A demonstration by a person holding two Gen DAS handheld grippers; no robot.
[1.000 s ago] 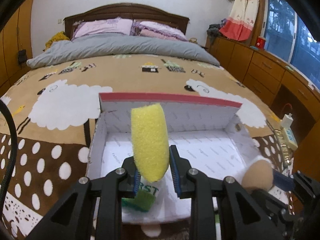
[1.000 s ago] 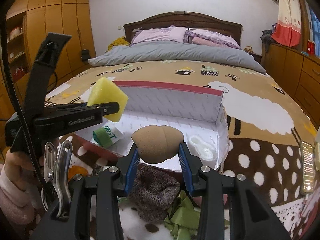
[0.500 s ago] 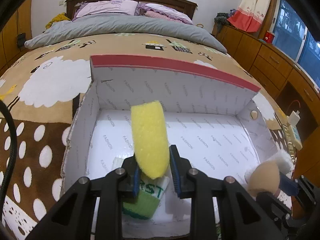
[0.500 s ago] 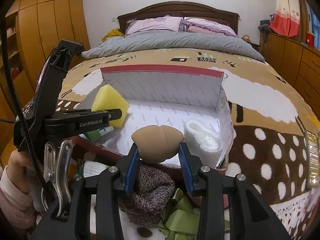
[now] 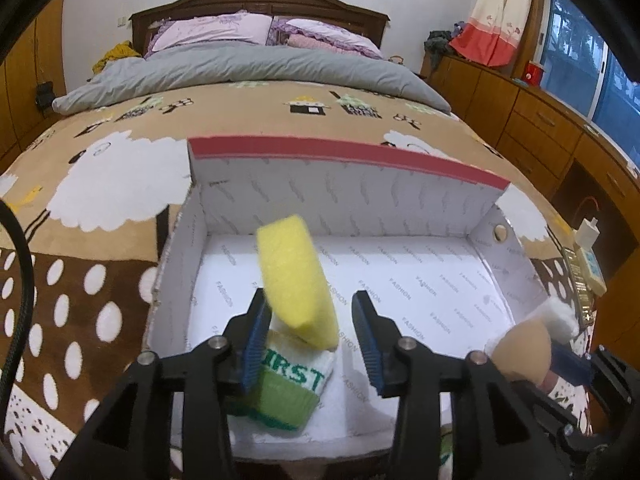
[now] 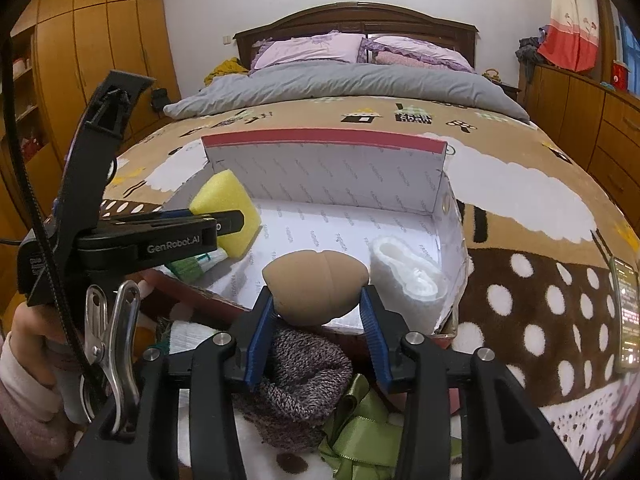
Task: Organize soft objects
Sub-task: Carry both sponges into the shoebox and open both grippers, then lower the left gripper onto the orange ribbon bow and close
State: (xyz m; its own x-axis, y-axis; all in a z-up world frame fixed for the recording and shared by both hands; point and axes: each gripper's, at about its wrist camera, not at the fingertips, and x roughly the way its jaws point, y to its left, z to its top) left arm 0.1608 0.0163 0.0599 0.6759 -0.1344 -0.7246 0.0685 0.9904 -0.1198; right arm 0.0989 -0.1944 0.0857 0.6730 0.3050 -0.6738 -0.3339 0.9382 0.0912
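Spread left tongs (image 5: pixel 308 340) flank a yellow sponge (image 5: pixel 298 276) inside the white box (image 5: pixel 400 216), its long axis upright, tilted left. Right tongs (image 6: pixel 318 330) pinch a tan sponge (image 6: pixel 316 288), long axis crosswise.

**Two wrist views, one shared box**

Both fisheye cameras sit just behind their own tongs, looking forward and slightly down toward the headboard. The left view hangs close above the white box (image 5: pixel 420 216); the right view sits nearer the box's front edge, with the left gripper (image 6: pixel 224 222) at its left. Both share the box, bedspread (image 6: pixel 520 184) and pillows.
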